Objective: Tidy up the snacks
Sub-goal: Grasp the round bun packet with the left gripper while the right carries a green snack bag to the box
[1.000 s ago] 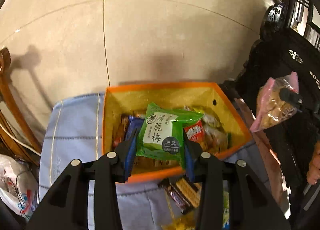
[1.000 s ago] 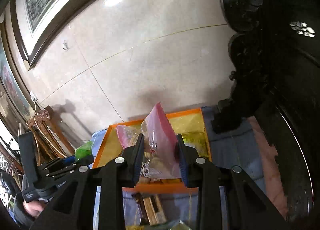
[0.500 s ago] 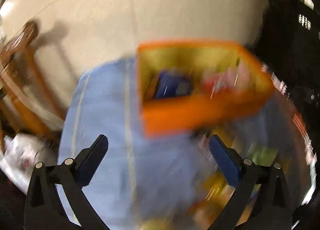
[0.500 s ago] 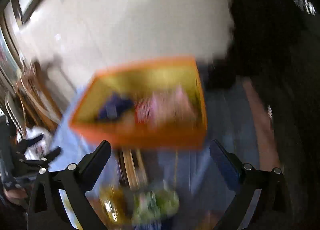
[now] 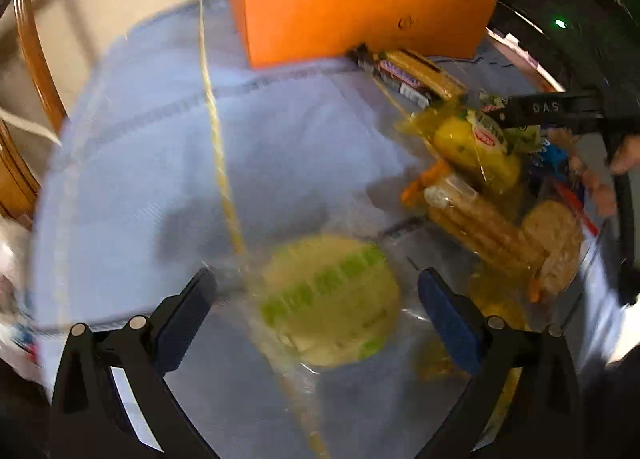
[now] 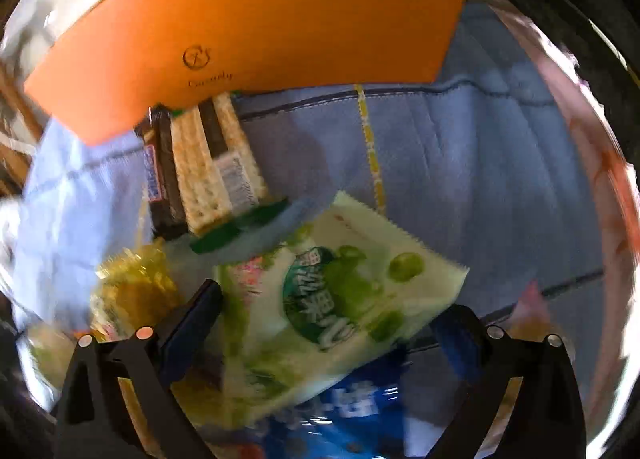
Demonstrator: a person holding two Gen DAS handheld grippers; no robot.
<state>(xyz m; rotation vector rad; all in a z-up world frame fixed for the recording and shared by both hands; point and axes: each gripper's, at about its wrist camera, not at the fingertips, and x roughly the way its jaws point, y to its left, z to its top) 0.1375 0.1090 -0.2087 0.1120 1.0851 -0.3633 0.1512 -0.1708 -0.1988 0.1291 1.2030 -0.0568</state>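
Both packets I carried a second ago are gone from my jaws, and both hands have dropped from above the orange box to the loose pile. My left gripper [image 5: 316, 311] is spread wide, empty, straddling a round pale-green cake in clear crinkly wrap [image 5: 330, 301] lying on the blue quilted cloth [image 5: 160, 147]; pads not touching it. My right gripper [image 6: 328, 323] is closing around a flat green-and-white grape candy pouch [image 6: 340, 299], apparently no contact yet. Pouch: light, soft, slippery film, so pinch across its flat middle. Cake: crushable, so grip the sides gently. Orange cardboard box [image 6: 280, 19] stands just behind the pile, cracker sleeves [image 6: 208, 163] against its wall.
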